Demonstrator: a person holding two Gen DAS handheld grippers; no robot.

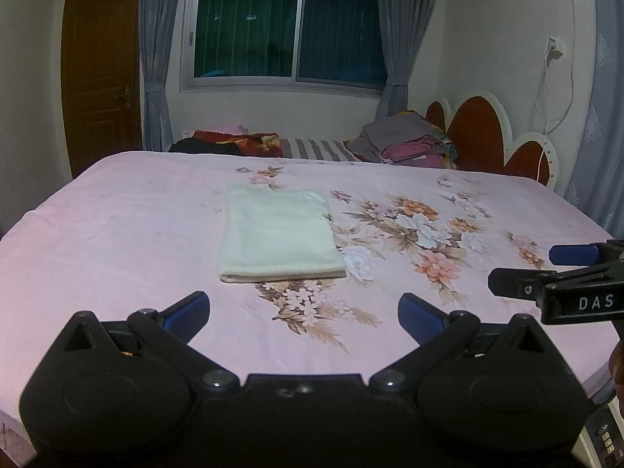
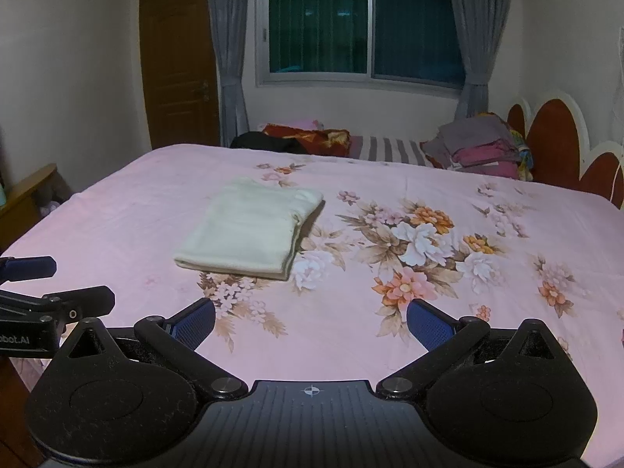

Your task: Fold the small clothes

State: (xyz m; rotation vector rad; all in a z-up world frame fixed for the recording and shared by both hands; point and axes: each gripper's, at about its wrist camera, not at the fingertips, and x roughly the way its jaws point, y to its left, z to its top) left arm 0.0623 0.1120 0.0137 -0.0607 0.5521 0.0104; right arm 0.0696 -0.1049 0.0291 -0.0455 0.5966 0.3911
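A cream cloth (image 1: 279,234) lies folded into a neat rectangle on the pink floral bedsheet (image 1: 117,234), ahead of both grippers. It also shows in the right wrist view (image 2: 249,230), left of centre. My left gripper (image 1: 304,312) is open and empty, held over the sheet short of the cloth's near edge. My right gripper (image 2: 310,323) is open and empty, over the flower print to the right of the cloth. The right gripper also shows at the right edge of the left wrist view (image 1: 546,269), and the left gripper at the left edge of the right wrist view (image 2: 54,280).
A pile of folded clothes (image 1: 405,140) sits at the far right of the bed by the red headboard (image 1: 479,136). Dark and red bedding (image 1: 234,144) lies at the far edge. Behind are a window (image 1: 284,27), curtains and a brown door (image 1: 101,74).
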